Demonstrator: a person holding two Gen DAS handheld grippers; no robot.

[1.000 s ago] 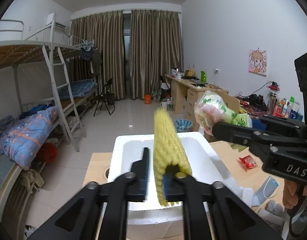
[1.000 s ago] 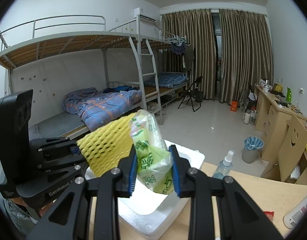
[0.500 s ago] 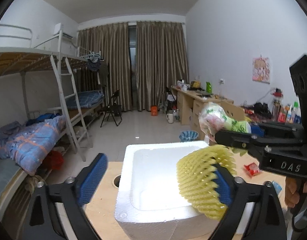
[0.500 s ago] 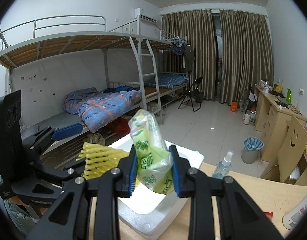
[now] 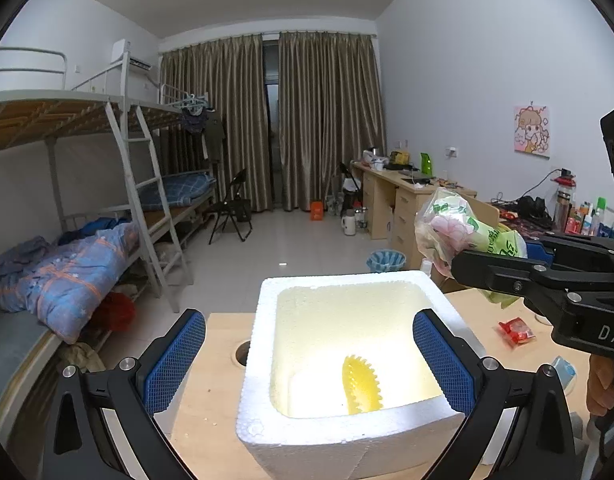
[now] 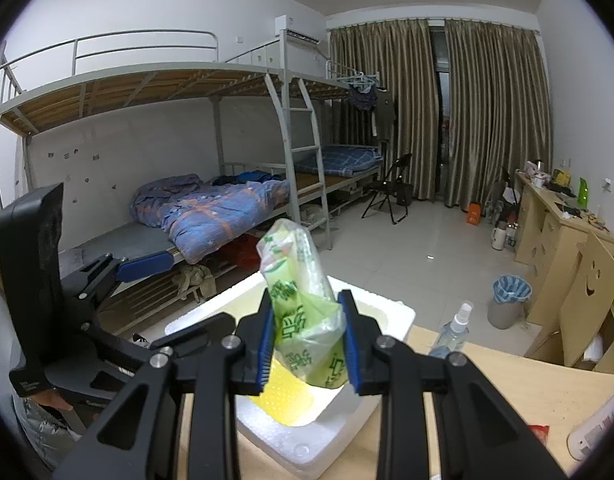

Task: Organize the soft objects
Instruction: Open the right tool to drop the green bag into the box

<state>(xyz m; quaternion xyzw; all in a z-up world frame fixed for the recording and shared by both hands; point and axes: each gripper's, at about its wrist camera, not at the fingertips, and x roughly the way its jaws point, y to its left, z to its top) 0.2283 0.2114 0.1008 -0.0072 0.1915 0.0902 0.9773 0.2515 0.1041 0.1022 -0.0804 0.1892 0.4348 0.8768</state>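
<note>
A white foam box point(image 5: 263, 364) stands on the wooden table; it also shows in the right wrist view point(image 6: 391, 312). A yellow foam net sleeve point(image 5: 361, 386) lies inside it, also seen in the right wrist view point(image 6: 285, 398). My left gripper point(image 5: 309, 356) is open and empty, its blue pads straddling the box from above. My right gripper point(image 6: 309, 338) is shut on a green-printed plastic bag point(image 6: 303, 312), held above the box's right side; the bag shows in the left wrist view point(image 5: 459, 232).
A red snack packet point(image 5: 517, 330) and a small blue item point(image 5: 563, 370) lie on the table right of the box. A spray bottle point(image 6: 453, 330) stands behind it. A round hole point(image 5: 241, 352) is in the tabletop left of the box. Bunk beds stand left.
My left gripper opened wide and let go of the yellow net sleeve, which dropped into the foam box. My right gripper kept its hold on the bag and barely moved.
</note>
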